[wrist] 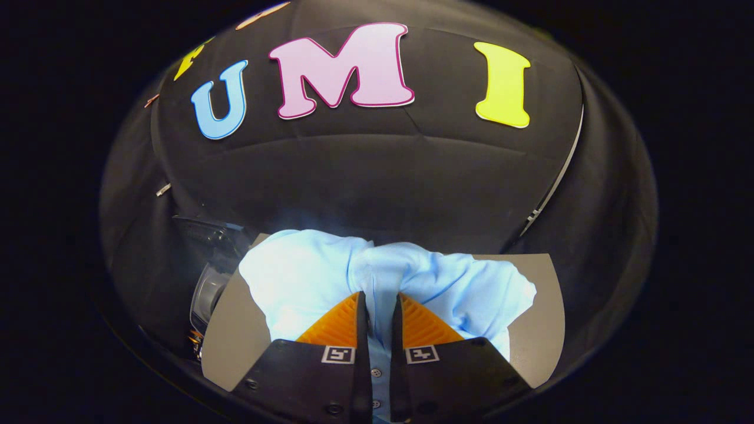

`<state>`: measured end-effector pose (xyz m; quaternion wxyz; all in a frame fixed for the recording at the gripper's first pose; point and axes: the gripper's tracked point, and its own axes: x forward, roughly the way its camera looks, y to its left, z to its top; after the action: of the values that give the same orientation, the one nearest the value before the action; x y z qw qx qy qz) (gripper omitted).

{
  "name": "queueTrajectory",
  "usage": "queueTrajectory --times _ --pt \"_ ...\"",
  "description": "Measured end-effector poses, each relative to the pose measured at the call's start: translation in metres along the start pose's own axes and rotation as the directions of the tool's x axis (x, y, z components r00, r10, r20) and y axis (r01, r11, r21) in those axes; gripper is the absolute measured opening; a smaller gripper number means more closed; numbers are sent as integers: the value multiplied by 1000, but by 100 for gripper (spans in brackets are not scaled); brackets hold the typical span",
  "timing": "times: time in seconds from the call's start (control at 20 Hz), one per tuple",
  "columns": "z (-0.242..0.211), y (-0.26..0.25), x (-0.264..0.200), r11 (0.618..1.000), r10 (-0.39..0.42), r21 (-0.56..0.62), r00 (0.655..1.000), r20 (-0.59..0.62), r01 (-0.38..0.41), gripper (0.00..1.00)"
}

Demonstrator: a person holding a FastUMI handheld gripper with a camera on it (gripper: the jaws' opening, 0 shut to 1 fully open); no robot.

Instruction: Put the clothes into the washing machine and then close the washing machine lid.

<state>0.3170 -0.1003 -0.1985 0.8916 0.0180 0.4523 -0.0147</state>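
Pale blue shirt [306, 277] (buttoned placket) pinched between tool [380, 303] fingers, grey table [235, 335] beneath

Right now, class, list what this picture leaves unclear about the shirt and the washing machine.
- Light blue shirt: the gripper, jaws shut on a fold, hides its lower part.
- Grey tabletop: the shirt covers its middle.
- Washing machine: dim, partly behind the table; lid state unreadable.
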Motion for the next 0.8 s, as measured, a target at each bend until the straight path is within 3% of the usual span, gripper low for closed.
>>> queueTrajectory --times 0.25,0.35,0.8 --pt "-4 31 -26 997 52 53 998 39 -54 16" --pt "2 42 -45 999 40 28 995 92 -43 16" --pt "23 172 -139 977 207 -109 945 254 -184 16"
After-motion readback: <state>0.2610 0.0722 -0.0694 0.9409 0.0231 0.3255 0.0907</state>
